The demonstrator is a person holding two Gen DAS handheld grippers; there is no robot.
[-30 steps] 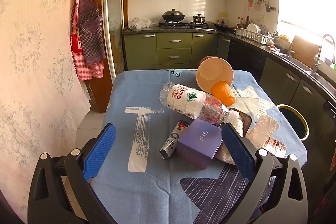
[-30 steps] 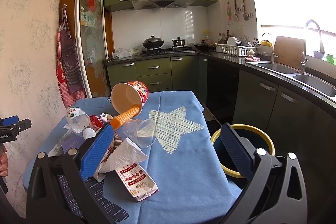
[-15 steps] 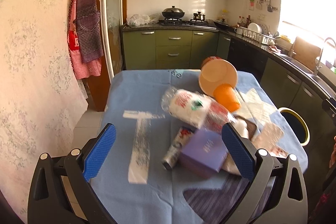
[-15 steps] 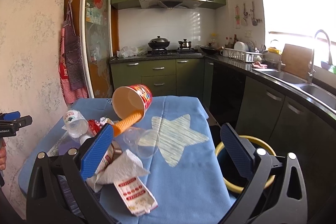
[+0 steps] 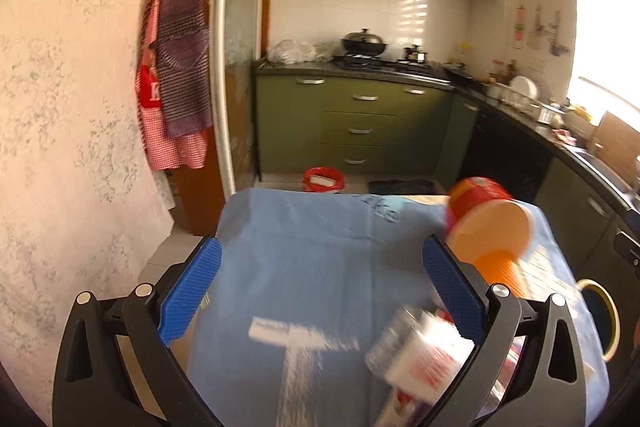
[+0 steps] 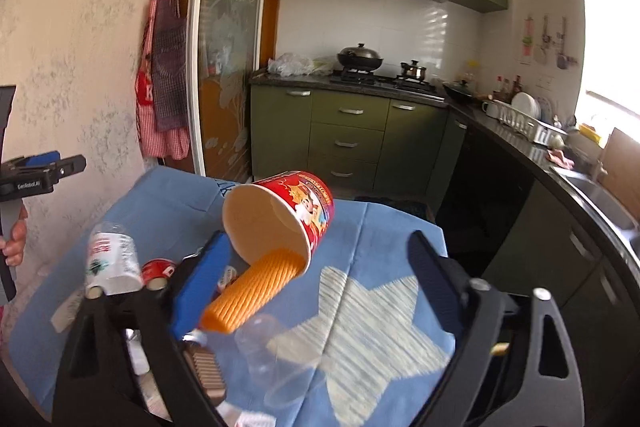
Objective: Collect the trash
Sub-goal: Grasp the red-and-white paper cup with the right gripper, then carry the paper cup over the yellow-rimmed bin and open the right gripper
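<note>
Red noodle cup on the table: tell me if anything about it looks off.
The red noodle cup is tipped on its side on the blue tablecloth, mouth facing the camera, with an orange ribbed cup sticking out of it. Nothing looks spilled.

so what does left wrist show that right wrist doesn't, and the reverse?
Left wrist only: the red basket on the floor past the table's far edge, and the yellow-rimmed bin at the right. The left gripper is open over bare blue cloth.

Right wrist only: the white star print, the clear plastic cup, the small red can, and the person's hand at the far left. The right gripper is open, its jaws having just been closing, nothing pressed between the pads.

Both: red noodle tub, orange ribbed cup, plastic bottle, stove and green cabinets.
</note>
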